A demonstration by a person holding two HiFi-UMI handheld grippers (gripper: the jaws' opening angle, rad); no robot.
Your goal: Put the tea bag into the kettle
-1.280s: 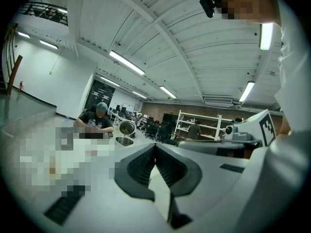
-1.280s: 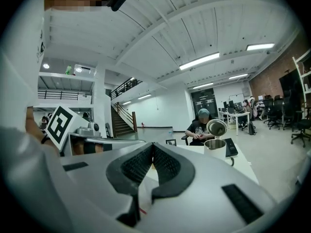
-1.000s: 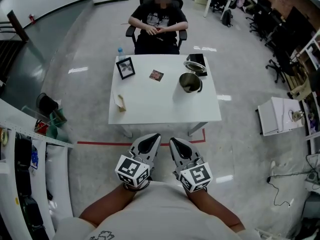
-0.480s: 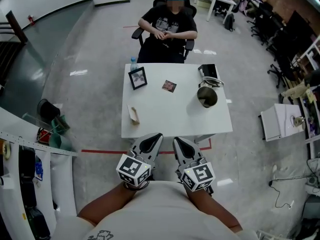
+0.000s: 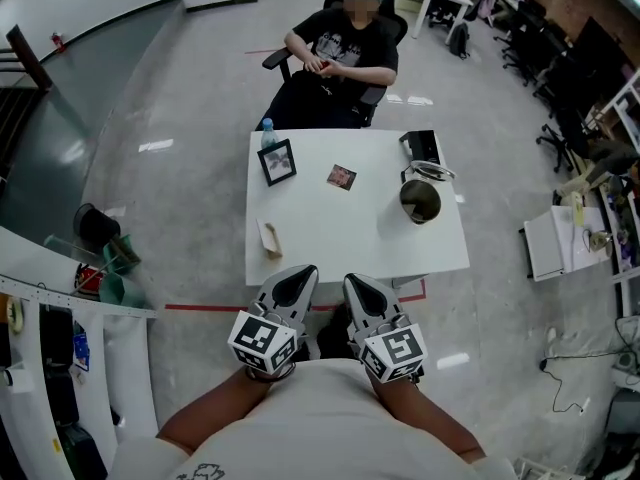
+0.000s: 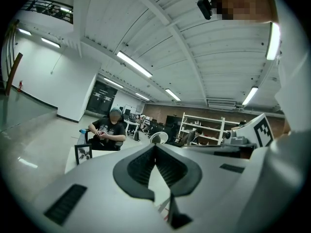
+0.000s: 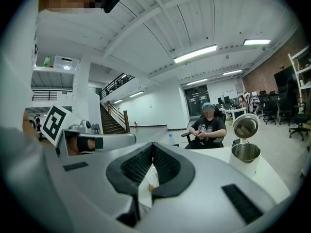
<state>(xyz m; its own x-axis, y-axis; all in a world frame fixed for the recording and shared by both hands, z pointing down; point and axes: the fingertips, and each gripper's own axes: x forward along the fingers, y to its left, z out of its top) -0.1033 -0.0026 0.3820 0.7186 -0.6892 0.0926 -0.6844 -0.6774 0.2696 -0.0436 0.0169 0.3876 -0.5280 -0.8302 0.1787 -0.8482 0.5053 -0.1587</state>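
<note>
A tan tea bag [image 5: 269,239] lies near the front left edge of the white table [image 5: 330,228]. It also shows low through the jaw window in the right gripper view, as the tea bag [image 7: 152,178]. The steel kettle [image 5: 420,200] stands at the table's right side with its lid tipped open; in the right gripper view the kettle [image 7: 245,157] is at the right. My left gripper [image 5: 297,273] and right gripper [image 5: 355,281] are side by side close to my body, just short of the table's near edge. Both have their tips together and hold nothing.
On the table stand a framed picture [image 5: 277,161], a small card [image 5: 341,177], a bottle [image 5: 266,131] and a black device [image 5: 420,146]. A person [image 5: 345,53] sits behind the table. Red tape [image 5: 205,307] marks the floor; shelves [image 5: 60,368] are at the left.
The table has come closer to both grippers and now sits further right in the head view. Both grippers stay shut and side by side.
</note>
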